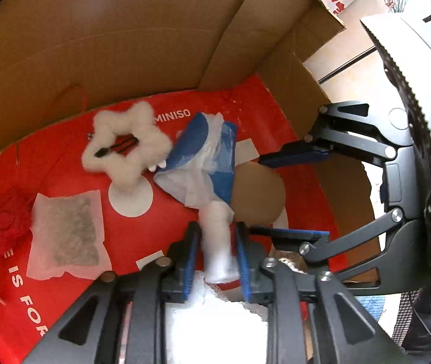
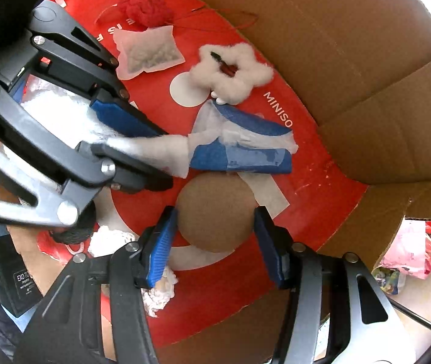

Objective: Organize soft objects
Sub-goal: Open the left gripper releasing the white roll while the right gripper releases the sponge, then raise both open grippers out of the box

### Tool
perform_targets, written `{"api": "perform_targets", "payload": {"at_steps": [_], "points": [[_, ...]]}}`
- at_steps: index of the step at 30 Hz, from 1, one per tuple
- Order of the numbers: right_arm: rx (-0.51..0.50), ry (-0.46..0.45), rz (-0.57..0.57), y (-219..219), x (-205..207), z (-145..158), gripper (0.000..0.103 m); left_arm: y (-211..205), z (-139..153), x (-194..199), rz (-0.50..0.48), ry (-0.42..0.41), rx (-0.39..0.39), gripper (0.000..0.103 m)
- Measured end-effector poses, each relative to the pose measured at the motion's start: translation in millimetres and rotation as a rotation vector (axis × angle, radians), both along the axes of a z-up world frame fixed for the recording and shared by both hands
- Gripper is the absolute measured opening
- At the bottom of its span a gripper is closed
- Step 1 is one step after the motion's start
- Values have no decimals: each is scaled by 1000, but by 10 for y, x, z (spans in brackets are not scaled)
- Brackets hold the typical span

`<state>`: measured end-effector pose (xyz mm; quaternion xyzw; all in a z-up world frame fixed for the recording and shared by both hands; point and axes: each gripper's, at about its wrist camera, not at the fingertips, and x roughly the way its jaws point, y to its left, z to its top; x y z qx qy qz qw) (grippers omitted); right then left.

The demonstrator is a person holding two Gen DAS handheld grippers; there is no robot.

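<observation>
1. A red MINISO bag [image 2: 276,242] lines the floor of the cardboard box [image 2: 352,60]; white "MINISO" lettering and a partial "E IS FO" can be read on it.
2. The left gripper [image 1: 218,261] is clamped on the white leg of a doll [image 2: 239,148] in blue cloth, lying mid-bag.
3. The right gripper [image 2: 215,221] has its jaws apart, flanking the doll's blurred round head.
4. A white fluffy star [image 2: 233,72], a mesh sachet [image 2: 148,51] and red yarn [image 2: 148,9] lie nearer the box walls.
</observation>
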<state>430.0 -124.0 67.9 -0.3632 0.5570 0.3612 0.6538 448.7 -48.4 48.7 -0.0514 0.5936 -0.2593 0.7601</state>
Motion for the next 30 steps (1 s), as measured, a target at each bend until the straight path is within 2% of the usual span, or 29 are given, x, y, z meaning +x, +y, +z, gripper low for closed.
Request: {"api": "perform_targets", "payload": {"at_steps": [3,12,16,21,25,26,30], "points": [[0,8,0,17,5,-17,54,5,-12,-12,3,-12,6,48],[12,2,-15,53,-35,43,57,-2,30,-33,9,-14,11,48],[23,-13,-28,37,-60,180,62,29,123,-78,24,-34,-2,61],[50,-43,-60,4,-153,408,62,107,286,-199,43,-61,-8,62],[91,-84,-101,-53,-265,643,65,218,441,-347,72,-100,1,75],[104,-92,-115,-70,-289,693,69,261,493,-395,91,-116,6,76],[162,-134,-176,-152,-411,885,69,452,647,-594,149,-150,-5,82]]}}
